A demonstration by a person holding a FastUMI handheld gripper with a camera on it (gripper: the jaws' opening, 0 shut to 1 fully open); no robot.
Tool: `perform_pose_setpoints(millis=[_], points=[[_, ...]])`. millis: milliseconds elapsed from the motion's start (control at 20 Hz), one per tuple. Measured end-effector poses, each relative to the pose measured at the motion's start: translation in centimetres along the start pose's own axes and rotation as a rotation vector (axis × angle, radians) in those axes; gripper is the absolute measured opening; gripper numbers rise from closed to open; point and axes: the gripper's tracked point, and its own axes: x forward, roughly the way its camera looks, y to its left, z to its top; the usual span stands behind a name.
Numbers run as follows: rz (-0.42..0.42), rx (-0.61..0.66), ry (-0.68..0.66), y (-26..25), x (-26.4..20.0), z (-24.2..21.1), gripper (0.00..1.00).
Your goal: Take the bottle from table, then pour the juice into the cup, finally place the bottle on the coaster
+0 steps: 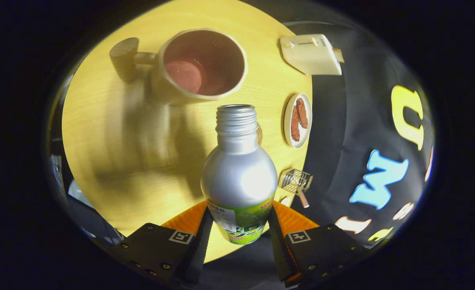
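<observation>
My gripper (239, 225) is shut on the silver bottle (238, 169), both fingers pressing its green-labelled lower body. The bottle is uncapped and lies tipped over the yellow table (112, 133), its open mouth pointing toward the cup (199, 66) just beyond it. The cup is beige with a dark interior, a reddish patch inside and a stubby handle on the side. No stream of juice can be seen. A sliver of a round brown coaster (259, 133) peeks out from behind the bottle's neck.
A small white plate (298, 120) with brown snacks lies near the table's edge beside the bottle. A white box-like device (312, 54) sits beyond it at the edge. A small wire whisk-like tool (297, 183) rests near my finger. The bottle's blurred shadow falls across the table.
</observation>
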Motion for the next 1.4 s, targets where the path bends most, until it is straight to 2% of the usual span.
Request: perform_pose_setpoints(millis=[200,400,500,650,800,1200,1400], points=[[0.028,0.075,-0.118,1.6,0.9,0.5,0.7],[0.117,0.274,-0.203,3.3,1.7,0.3,0.7],[0.134,0.375,-0.246,3.3,1.6,0.7,0.7],[0.106,0.519,-0.357,1.8,1.5,2.1,0.7],[0.122,0.641,-0.428,1.4,2.0,3.3,0.7],[0.187,0.88,-0.6,-2.0,2.5,6.7,0.7],[0.198,0.936,-0.627,-4.0,3.8,7.5,0.71]])
